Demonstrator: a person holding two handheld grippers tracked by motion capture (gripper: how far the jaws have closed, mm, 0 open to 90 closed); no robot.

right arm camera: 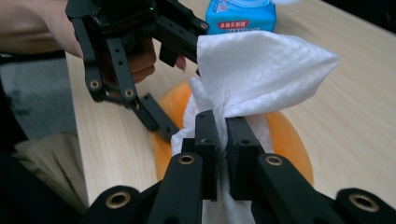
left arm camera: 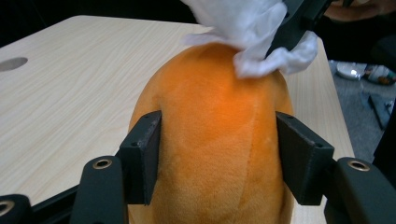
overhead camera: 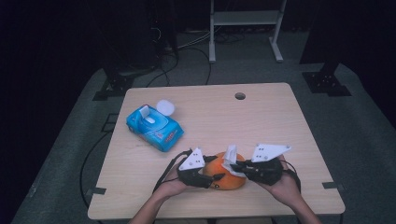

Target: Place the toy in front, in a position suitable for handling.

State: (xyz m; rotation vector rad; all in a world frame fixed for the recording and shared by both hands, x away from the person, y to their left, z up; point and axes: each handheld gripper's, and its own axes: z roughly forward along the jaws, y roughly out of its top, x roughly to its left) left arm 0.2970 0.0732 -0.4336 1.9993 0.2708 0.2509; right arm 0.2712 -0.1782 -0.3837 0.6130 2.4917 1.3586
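Orange plush toy (overhead camera: 227, 176) lies on the pale wooden desk (overhead camera: 261, 116), near the front edge, between my two hands. My left gripper (left arm camera: 219, 158) holds this toy from the side: in the left gripper view its two black jaws press on both flanks of the soft orange body, so it is clamped on the toy. My right gripper (right arm camera: 223, 140) has its jaws almost together, and a white wipe (right arm camera: 261, 70) is pinched between them; the free part of the wipe spreads out like a fan above the jaws, and its lower part hangs down on the toy. In the left gripper view the same wipe (left arm camera: 252, 32) touches the top of the toy. In the high view the left gripper (overhead camera: 215, 177) comes to the toy from the left, the right gripper (overhead camera: 236, 165) from the right, and the wipe (overhead camera: 230, 156) stands up between them. A blue pack of wipes (overhead camera: 154, 127) lies well apart, toward the far left part of the desk, with its white lid (overhead camera: 165, 107) open. A round hole (overhead camera: 240, 96) is in the desk near the far edge.
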